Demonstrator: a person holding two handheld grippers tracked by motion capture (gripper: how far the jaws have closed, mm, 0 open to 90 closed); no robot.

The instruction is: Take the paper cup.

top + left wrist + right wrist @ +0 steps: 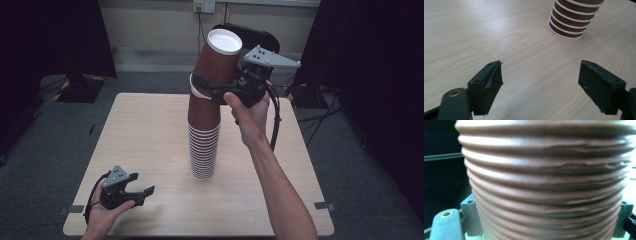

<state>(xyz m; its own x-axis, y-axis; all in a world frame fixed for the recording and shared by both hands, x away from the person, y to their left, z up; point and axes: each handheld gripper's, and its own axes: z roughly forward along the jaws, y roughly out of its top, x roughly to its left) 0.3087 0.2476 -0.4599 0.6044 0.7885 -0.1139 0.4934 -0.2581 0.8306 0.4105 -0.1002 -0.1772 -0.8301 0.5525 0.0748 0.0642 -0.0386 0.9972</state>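
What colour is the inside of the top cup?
White inside the top cup, brown ribbed outside; the high view shows it best.

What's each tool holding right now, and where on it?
The right tool clamps the top cup around its ribbed side, tilted off the stack. The left tool is open, holding nothing.
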